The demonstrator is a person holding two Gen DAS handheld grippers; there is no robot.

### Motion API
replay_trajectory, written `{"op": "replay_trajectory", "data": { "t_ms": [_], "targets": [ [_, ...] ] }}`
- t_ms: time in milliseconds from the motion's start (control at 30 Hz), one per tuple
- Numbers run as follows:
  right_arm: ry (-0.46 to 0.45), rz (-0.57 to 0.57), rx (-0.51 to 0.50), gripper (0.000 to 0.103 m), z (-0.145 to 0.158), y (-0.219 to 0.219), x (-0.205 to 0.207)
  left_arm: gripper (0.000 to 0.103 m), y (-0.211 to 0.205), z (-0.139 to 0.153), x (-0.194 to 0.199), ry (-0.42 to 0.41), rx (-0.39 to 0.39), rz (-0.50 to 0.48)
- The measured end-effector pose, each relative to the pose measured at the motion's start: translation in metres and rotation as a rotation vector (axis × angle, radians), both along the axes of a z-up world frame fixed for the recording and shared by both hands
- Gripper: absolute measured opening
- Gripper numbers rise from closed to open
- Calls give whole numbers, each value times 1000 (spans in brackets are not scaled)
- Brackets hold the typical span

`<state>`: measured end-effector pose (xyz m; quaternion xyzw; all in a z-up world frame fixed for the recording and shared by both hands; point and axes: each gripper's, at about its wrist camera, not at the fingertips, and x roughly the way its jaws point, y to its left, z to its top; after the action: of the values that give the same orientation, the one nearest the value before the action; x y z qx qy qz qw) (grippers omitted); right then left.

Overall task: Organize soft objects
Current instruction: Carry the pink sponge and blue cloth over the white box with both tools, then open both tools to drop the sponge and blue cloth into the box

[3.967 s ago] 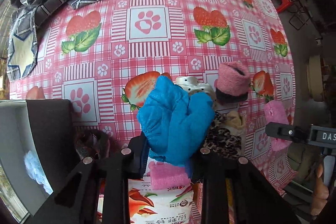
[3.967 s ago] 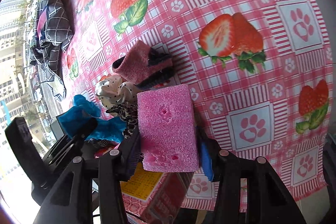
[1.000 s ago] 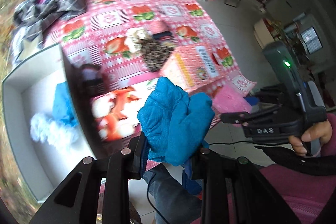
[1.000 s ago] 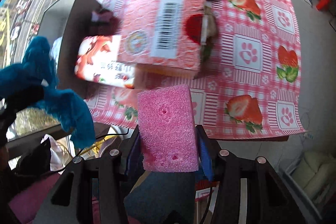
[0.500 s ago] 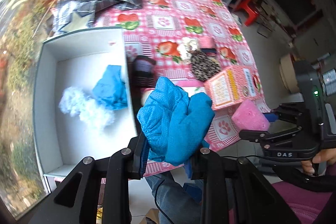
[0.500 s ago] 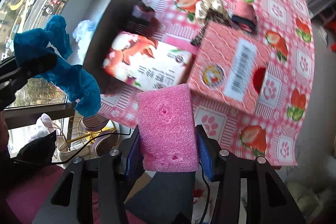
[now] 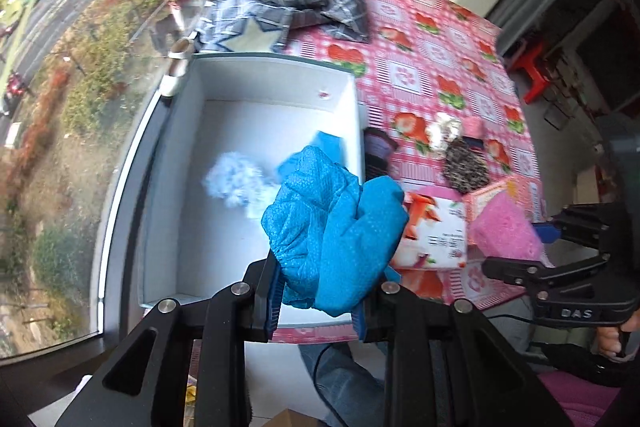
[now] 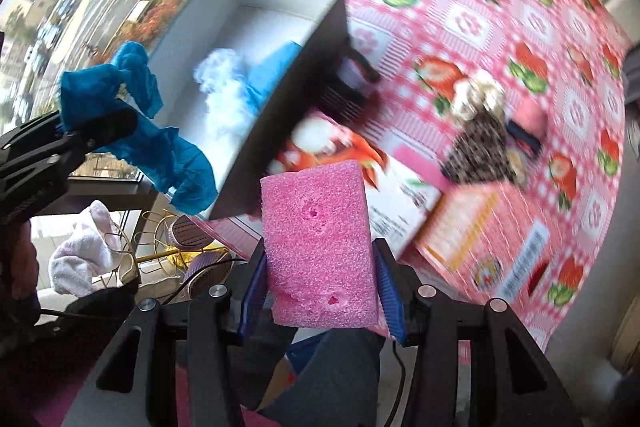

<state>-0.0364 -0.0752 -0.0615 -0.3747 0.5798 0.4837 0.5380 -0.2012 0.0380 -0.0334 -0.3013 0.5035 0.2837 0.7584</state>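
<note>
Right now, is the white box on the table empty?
No, the white box already holds a blue cloth and a white fluffy thing.

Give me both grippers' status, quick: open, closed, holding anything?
Left gripper: closed on the crumpled blue mesh cloth.
Right gripper: closed on the rectangular pink foam sponge.

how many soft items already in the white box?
2 visible: a white fluffy tuft on the floor of the white box, and a blue cloth beside it against the box's right wall. The held blue cloth blocks part of the floor, so more may be hidden.
</note>
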Motion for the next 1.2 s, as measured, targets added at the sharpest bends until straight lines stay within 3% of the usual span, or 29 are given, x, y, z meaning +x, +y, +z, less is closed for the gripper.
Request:
{"op": "replay_trajectory", "data": {
  "t_ms": [467, 767, 1200],
  "targets": [
    [20, 112, 24, 51, 3, 61, -48, 30, 15, -35, -33, 142, 30, 122],
    [46, 109, 53, 51, 9, 86, -62, 30, 21, -48, -35, 153, -6, 138],
    [61, 128, 17, 51, -1, 99, -76, 30, 26, -57, -38, 166, -26, 139]
  ]
}}
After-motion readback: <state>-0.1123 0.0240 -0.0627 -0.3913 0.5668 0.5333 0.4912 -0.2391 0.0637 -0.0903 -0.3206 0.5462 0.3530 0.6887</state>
